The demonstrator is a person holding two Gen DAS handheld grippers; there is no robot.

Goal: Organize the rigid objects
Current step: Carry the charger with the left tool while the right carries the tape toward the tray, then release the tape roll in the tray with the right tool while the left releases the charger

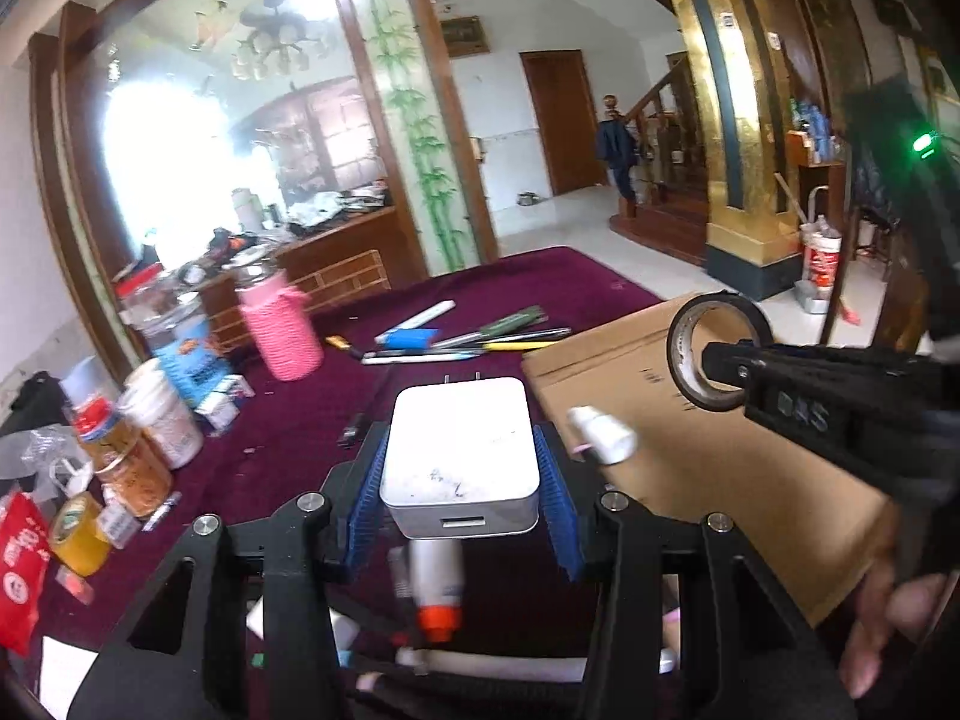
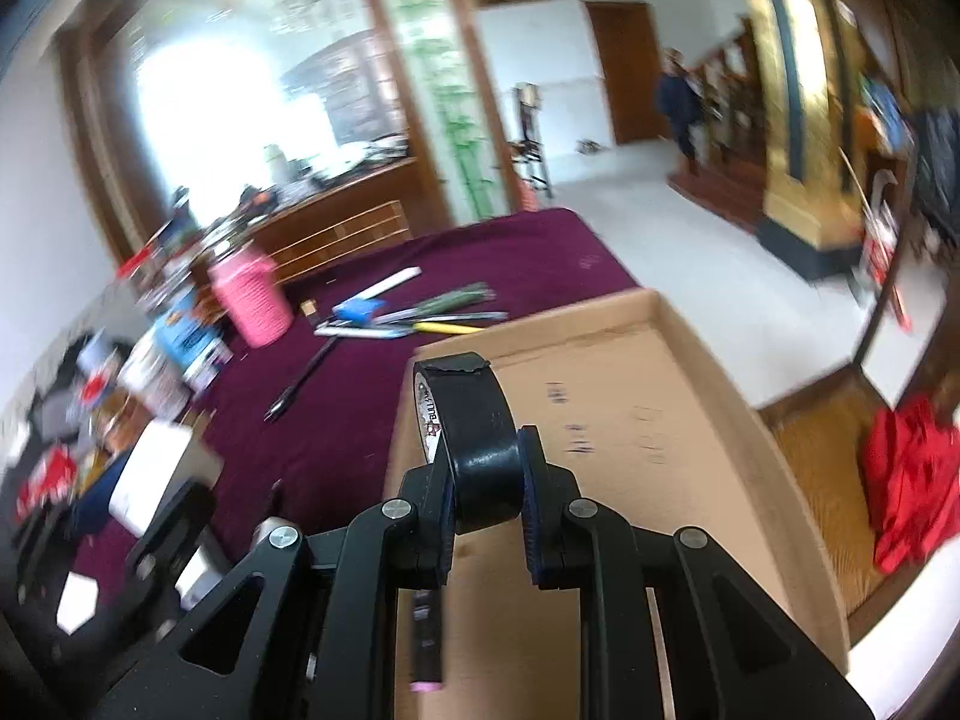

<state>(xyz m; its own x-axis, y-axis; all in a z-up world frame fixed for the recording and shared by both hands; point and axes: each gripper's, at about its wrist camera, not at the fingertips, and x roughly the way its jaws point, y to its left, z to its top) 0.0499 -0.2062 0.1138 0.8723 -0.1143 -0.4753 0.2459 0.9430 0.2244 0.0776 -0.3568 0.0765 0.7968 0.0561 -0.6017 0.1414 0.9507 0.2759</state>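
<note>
1. Gripping a white charger (image 1: 459, 456), the left gripper (image 1: 462, 498) is sitting clamped on it, blue pads pressing both sides, prongs pointing away from the camera.
2. Charger is hanging above the maroon surface (image 1: 540, 282), just left of the cardboard box (image 1: 708, 468).
3. Right gripper (image 2: 486, 492) is sitting clamped on a black tape roll (image 2: 474, 432), the roll standing on edge between the fingers.
4. Tape roll is hanging over the cardboard box's near-left corner; the left wrist view is showing it above the box's far edge, raised off the cardboard.
5. A small white bottle (image 1: 603, 435) is lying at the box's left edge, just right of the charger. Can't tell whether it's in the box or on the rim.
6. Pens and markers (image 1: 468, 339) are lying scattered on the surface beyond the box's far-left corner.
7. A pink knitted jar (image 1: 279, 330) is standing upright left of the pens, well apart from the box.
8. Cans, tubs and packets (image 1: 138, 438) are crowding the surface's left side, far from the box.
9. A white bottle with an orange cap (image 1: 438, 588) is lying under the left gripper, blurred.
</note>
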